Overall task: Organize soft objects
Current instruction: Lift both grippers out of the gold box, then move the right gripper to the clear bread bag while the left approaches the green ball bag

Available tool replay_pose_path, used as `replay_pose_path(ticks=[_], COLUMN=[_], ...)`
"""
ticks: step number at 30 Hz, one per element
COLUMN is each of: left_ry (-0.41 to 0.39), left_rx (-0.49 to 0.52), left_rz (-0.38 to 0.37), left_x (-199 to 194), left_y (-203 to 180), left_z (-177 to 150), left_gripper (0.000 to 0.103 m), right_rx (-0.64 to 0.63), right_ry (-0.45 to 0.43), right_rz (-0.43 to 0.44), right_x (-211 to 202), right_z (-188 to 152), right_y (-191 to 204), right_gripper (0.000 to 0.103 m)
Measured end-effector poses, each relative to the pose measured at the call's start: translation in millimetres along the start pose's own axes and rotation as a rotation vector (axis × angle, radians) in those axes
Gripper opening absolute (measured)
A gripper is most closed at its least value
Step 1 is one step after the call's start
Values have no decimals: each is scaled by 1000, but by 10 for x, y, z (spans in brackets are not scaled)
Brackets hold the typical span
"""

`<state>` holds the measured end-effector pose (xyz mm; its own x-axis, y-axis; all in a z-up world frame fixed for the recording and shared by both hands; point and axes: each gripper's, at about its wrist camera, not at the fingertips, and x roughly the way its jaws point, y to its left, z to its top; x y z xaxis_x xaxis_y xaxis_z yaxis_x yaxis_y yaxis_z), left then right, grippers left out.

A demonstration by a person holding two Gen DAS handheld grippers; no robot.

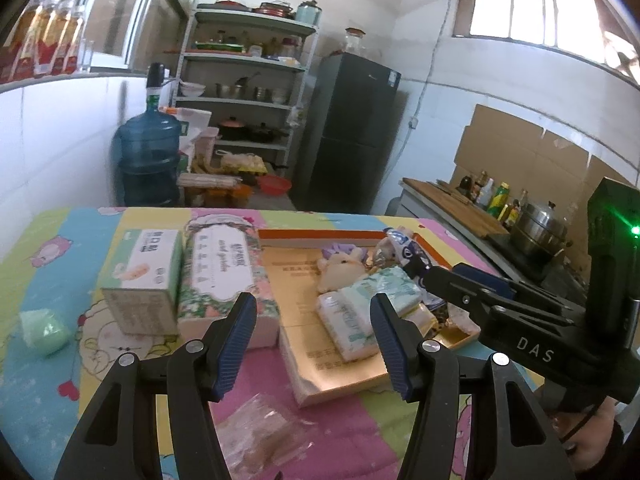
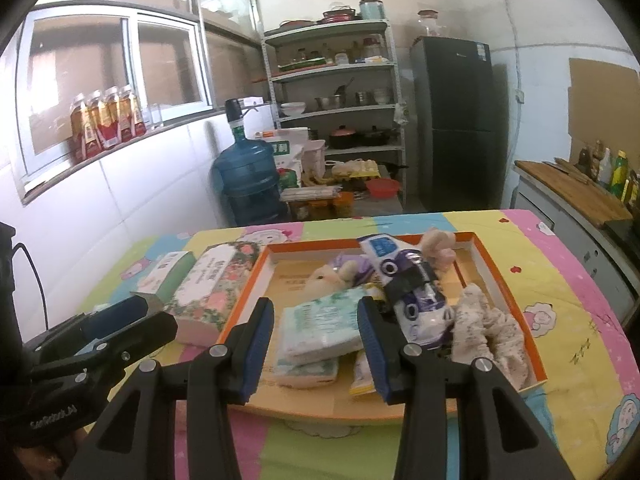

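Blue-padded jaws of both grippers stand apart with nothing between them: left gripper (image 1: pixel 313 322) wide, right gripper (image 2: pixel 316 326) somewhat narrower, both hovering over the near edge of the patchwork cartoon tablecloth (image 1: pixel 72 360). Nearest the left one, a clear crinkly plastic bag (image 1: pixel 264 436) lies loose on the cloth, outside the tray. Just beyond, the orange-rimmed cardboard tray (image 2: pixel 532 344) already holds most soft items: stacked tissue packs (image 2: pixel 320 326), a blue-white plastic pouch (image 2: pixel 412 292), a cream lace cloth (image 2: pixel 492 328), a plush bunny (image 2: pixel 328 276). Left of the tray sit a floral tissue box (image 1: pixel 220 276) and a green-white box (image 1: pixel 144 276), touching side by side; a mint-green sponge-like block (image 1: pixel 46 330) lies apart near the left edge. Step looks like between picks, task well along. Next move probably calls for the left claw to drop on the green block or the bag, close gently and carry it into the tray; thin plastic may slip.
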<state>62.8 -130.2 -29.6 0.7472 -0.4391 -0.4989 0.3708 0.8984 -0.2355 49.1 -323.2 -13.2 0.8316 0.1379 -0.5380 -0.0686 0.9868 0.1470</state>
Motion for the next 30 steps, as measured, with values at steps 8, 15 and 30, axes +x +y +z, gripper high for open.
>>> replay_pose_path(ticks=[8,15,30], left_ry=[-19,-41,-50], left_rx=[-12,-23,-118], left_rz=[29,81,155], left_x=[-195,-409,-711], left_y=[155,383,1044], left_z=[-59,-137,-369], left_gripper=[61,61,61], right_rx=[-35,-63,-88], right_ry=[1,16,142], right_rz=[9,52,210], right_x=[-59,-67,94], right_z=[-28,-107,-454], right_y=[233,462,896], right_gripper=[43,43,43])
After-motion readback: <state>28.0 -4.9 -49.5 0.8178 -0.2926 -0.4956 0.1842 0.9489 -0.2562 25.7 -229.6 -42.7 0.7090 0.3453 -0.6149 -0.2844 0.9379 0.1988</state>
